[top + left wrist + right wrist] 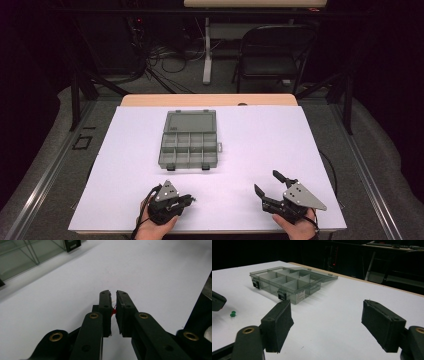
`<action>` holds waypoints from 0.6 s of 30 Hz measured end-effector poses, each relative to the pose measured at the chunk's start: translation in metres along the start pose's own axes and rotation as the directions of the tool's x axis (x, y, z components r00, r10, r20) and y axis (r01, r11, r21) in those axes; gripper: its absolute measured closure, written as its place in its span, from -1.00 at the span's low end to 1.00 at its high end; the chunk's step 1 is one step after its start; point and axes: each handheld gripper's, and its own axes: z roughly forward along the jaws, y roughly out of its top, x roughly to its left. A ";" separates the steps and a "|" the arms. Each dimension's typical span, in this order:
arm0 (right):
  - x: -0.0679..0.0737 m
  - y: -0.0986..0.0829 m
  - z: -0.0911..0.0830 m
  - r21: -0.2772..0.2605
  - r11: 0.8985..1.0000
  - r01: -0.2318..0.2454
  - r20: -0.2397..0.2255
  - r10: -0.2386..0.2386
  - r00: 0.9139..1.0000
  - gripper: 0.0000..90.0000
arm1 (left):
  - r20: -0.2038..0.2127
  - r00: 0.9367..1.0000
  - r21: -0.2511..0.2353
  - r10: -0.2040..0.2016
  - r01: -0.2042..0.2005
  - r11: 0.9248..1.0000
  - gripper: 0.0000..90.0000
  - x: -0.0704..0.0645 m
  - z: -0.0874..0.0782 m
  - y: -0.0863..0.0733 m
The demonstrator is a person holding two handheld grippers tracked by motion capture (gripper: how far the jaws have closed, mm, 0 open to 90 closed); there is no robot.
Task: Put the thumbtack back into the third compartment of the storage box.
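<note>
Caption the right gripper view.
Open right gripper facing an open compartment box, green pushpin on the white table.

Black folding chair, floor cables

Dark room, walls unlit. Wooden surface overlaid with white sheet. Grey floor around it; metal rails along both sides. Beyond: black folding chair, white leg of second table, tangled cables on floor. Light falls mainly on sheet.
</note>
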 end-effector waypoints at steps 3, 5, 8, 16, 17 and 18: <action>0.000 0.000 0.000 0.001 1.000 0.001 -0.001 -0.001 1.000 -0.48 | -0.007 1.000 -0.019 -0.017 0.017 1.000 0.84 0.003 -0.004 0.001; 0.000 0.000 0.000 0.002 1.000 0.001 -0.001 -0.001 1.000 -0.48 | -0.011 1.000 -0.029 -0.025 0.024 0.999 0.84 0.005 -0.007 0.002; 0.000 0.000 0.000 0.001 1.000 0.001 -0.001 -0.001 1.000 -0.48 | -0.021 0.999 -0.059 -0.043 0.042 0.997 0.84 0.010 -0.013 0.003; 0.001 0.000 0.001 0.003 1.000 0.001 -0.003 -0.001 1.000 -0.48 | -0.033 0.997 -0.104 -0.074 0.070 0.992 0.84 0.017 -0.023 0.009; 0.001 0.000 0.001 0.003 1.000 0.001 -0.003 -0.001 1.000 -0.48 | -0.033 0.997 -0.104 -0.074 0.070 0.992 0.84 0.017 -0.023 0.009; 0.001 0.000 0.001 0.004 1.000 0.000 -0.003 0.000 1.000 -0.48 | -0.036 0.996 -0.111 -0.076 0.072 0.991 0.84 0.019 -0.024 0.011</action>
